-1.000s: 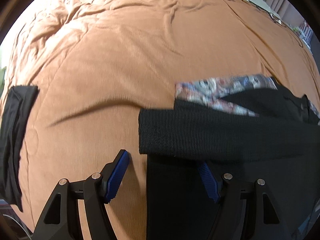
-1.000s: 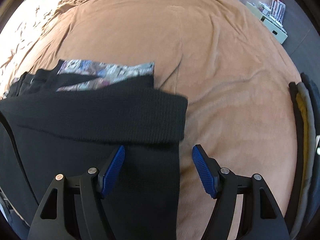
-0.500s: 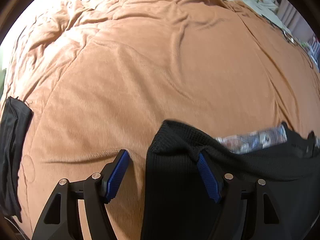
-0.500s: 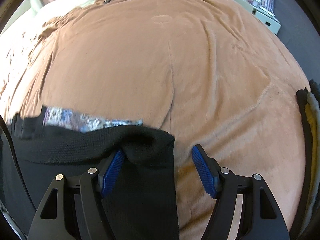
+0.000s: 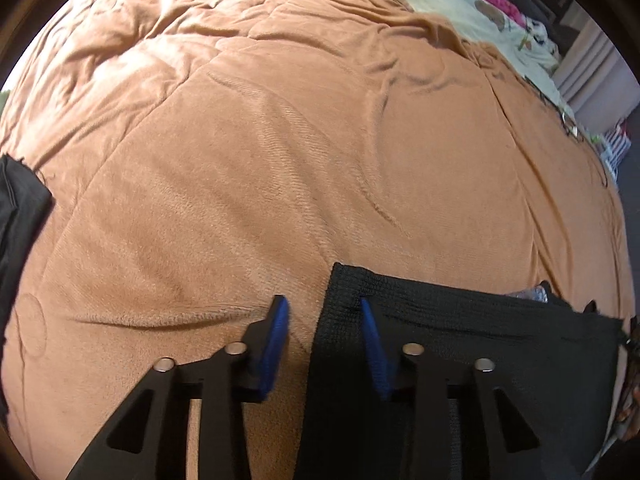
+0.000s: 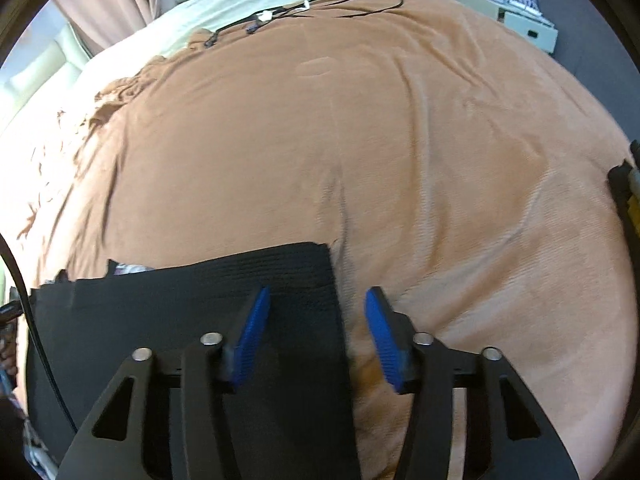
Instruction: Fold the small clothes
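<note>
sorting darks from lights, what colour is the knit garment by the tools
Black, ribbed knit garment; clearest in the right wrist view.

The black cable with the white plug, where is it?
In the right wrist view, the cable lies at the top, on the far edge of the brown blanket, far beyond the black garment.

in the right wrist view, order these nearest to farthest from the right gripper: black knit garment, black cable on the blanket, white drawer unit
1. black knit garment: under the right gripper, lower left.
2. black cable: far across the brown blanket, top centre.
3. white drawer unit: off the bed, top right.
</note>
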The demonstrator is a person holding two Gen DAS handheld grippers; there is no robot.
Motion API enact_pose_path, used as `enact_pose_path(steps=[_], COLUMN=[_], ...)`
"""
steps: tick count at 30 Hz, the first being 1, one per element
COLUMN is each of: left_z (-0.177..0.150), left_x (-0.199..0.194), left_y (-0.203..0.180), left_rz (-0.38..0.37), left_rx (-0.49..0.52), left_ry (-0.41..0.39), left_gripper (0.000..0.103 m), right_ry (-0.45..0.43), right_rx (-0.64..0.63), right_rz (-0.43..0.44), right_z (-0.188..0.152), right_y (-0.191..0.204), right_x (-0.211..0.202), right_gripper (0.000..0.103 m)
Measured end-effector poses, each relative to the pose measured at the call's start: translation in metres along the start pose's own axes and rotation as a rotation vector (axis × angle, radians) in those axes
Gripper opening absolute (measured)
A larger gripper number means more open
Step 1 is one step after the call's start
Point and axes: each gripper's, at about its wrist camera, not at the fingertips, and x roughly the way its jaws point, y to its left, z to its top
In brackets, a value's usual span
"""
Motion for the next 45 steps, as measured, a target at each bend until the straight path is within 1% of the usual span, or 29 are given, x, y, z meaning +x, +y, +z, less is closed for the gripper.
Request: enact_pose_path(steps=[4,5,6,7,8,9,12,15,19,22,26,33,34,40,42,44,45], left_z=[-0.001,-0.001,-0.002,-0.003,-0.003,-0.003,-0.003,-0.003,0.001,0.003,0.007,0.022,0.024,0.026,0.025,0.024,0.024], left_x=[0.000,0.000,0.000,0.001,0.002,0.003,-0.002,-0.013,-0.031,-0.037,-0.035,-0.016,-0.012,0.018,0.025,0.021,0.020], left_y=[0.001,-0.001,-0.002,-0.004,-0.006,-0.008,-0.018,-0.019,-0.017,-0.016,-0.018,-0.029,-0.030,-0.031,-0.029,-0.031,-0.031], left_rz=[-0.022,-0.021,-0.018,-0.018,-0.023,-0.026,0.011,0.033,0.041,0.051,0.070,0.100,0.106,0.152,0.157,0.157,0.153], left_rx=[-0.007,-0.001,0.009,0.019,0.028,0.035,0.078,0.093,0.083,0.077,0.070,0.087,0.091,0.100,0.087,0.085,0.084], left_ry=[0.000,-0.001,-0.003,-0.002,-0.001,0.003,-0.029,-0.070,-0.121,-0.138,-0.145,-0.132,-0.126,-0.071,-0.046,-0.053,-0.049], left_gripper=[0.035,0.034,0.029,0.026,0.014,0.012,0.008,0.008,0.007,0.007,0.007,0.007,0.007,0.007,0.009,0.011,0.015], right_ry=[-0.003,-0.003,-0.003,-0.003,-0.005,-0.012,-0.033,-0.073,-0.095,-0.111,-0.111,-0.083,-0.078,-0.042,-0.035,-0.030,-0.027], right_rx=[-0.003,0.000,0.001,0.000,-0.002,-0.004,-0.016,-0.034,-0.035,-0.033,-0.028,-0.014,-0.010,0.000,-0.010,-0.016,-0.015], right_rz=[0.036,0.043,0.049,0.054,0.057,0.060,0.048,0.026,0.004,0.001,-0.006,-0.046,-0.061,-0.080,-0.088,-0.094,-0.091], right_z=[0.004,0.005,0.006,0.006,0.009,0.010,0.009,0.002,-0.002,-0.004,-0.007,0.003,0.003,0.005,0.007,0.010,0.011], right_y=[0.001,0.001,0.001,0.002,0.002,0.002,0.005,0.012,0.017,0.022,0.026,0.020,0.018,0.016,0.019,0.021,0.021], right_x=[0.007,0.009,0.012,0.015,0.015,0.015,0.005,-0.010,-0.021,-0.025,-0.023,-0.007,-0.002,0.018,0.020,0.019,0.018], right_gripper=[0.033,0.029,0.024,0.021,0.016,0.011,0.005,0.004,0.003,0.003,0.003,0.003,0.003,0.002,0.003,0.004,0.006])
